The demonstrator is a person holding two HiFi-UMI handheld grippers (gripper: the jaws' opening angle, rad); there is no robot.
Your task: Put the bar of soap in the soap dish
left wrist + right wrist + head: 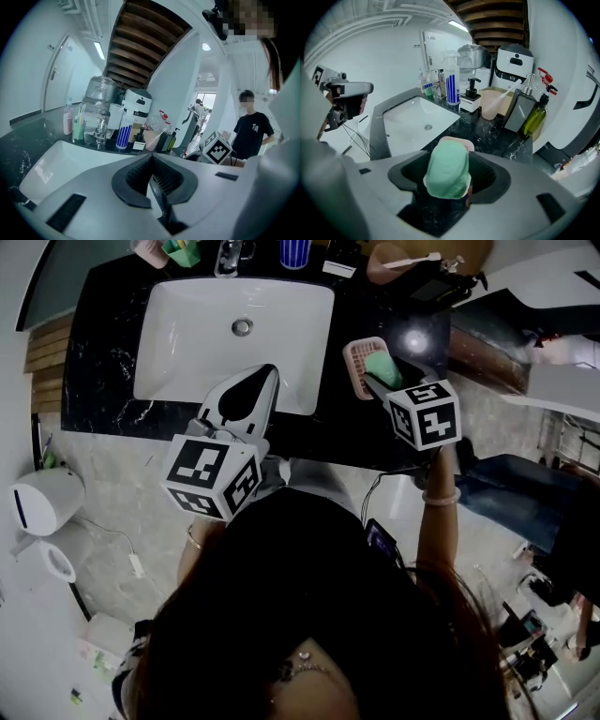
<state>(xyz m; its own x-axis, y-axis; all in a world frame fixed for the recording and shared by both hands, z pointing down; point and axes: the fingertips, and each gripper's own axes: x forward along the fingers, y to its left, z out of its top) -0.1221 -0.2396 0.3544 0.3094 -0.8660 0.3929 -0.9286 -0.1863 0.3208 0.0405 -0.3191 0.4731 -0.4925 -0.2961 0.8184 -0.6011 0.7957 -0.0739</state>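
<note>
My left gripper (152,157) is closed on nothing, its tips over the near part of the white sink (415,117). My right gripper (449,161) grips the green soap (447,174) right over the pink dish (458,141); I cannot tell whether they touch. The dish sits on the black tabletop (499,138), right of the sink. Bottles (471,98) line the back.

One sink (178,343) in the surface (103,352). Right of the sink: one bar of soap (382,367), one soap dish (355,356). Behind the sink: one blue-striped cup (294,251). Two tools: left tool (267,373), right tool (377,379).
</note>
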